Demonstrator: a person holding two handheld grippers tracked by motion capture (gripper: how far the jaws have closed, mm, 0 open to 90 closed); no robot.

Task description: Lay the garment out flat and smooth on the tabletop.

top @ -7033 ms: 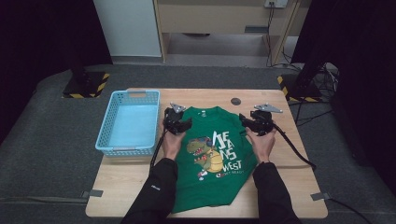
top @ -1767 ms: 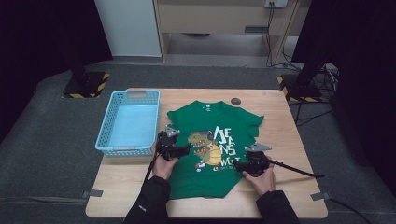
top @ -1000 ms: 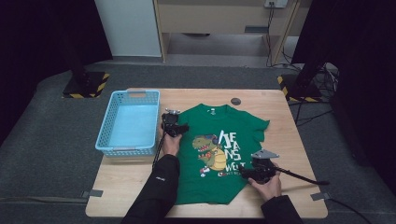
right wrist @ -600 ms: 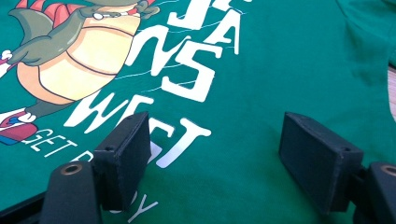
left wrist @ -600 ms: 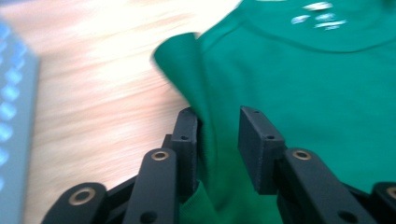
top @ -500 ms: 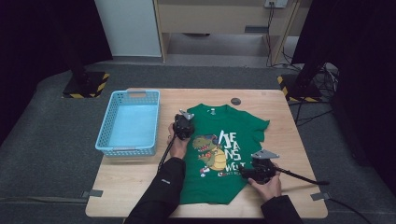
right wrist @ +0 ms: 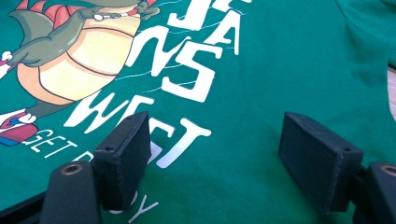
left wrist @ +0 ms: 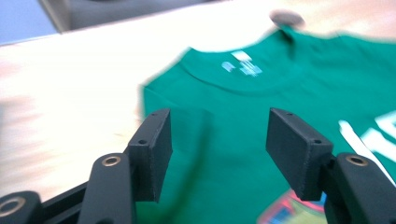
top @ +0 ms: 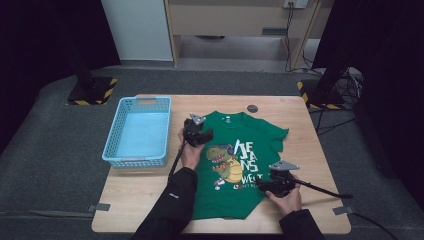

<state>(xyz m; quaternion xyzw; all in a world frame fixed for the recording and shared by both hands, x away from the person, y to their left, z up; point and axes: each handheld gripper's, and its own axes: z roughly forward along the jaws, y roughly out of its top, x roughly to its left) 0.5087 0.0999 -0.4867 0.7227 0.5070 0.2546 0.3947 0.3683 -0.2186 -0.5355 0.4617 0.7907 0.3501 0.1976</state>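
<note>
The high view sits above the person's side and looks forward and down on the whole table. The left gripper view is up close, looking low along its jaws at the green shirt and its collar. The right gripper view hovers just over the print. All three share that shirt.

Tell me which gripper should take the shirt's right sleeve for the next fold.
Right, probably. The right gripper rests open on the green shirt below that sleeve; the left gripper is across the shirt, by the collar.
</note>
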